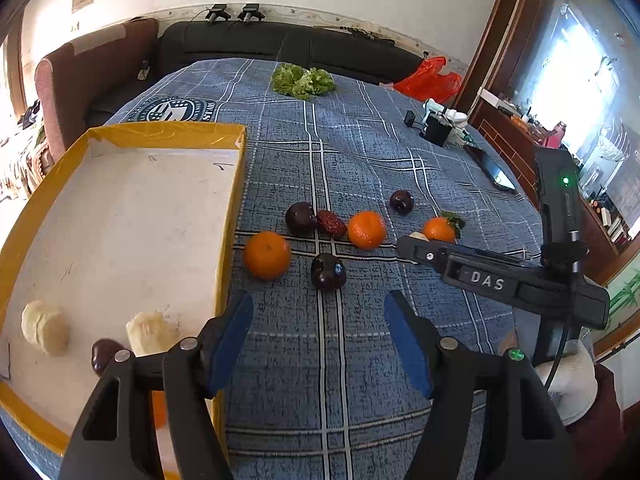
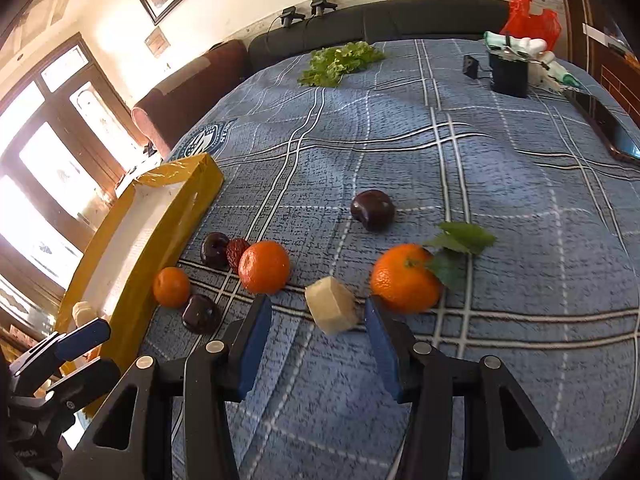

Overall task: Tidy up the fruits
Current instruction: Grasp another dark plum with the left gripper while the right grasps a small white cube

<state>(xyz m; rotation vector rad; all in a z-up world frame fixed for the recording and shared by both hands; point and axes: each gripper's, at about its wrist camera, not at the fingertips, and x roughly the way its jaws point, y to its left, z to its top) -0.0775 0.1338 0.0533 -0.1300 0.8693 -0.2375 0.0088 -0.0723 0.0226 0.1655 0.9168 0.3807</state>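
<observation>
On checked woven cloth [image 2: 500, 184], both jaws apart, empty; pale cube [image 2: 331, 310] between right gripper's [image 2: 316, 344].

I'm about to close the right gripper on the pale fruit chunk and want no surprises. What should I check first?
1. Right gripper open: ok.
2. Pale fruit chunk between its fingertips: ok.
3. Pads already touching the chunk: cannot tell.
4. Leafy orange clear of the right-hand finger: not ok, it sits very close.
5. Left gripper empty and out of the way: ok.
6. Free floor space in the yellow box: ok.
</observation>
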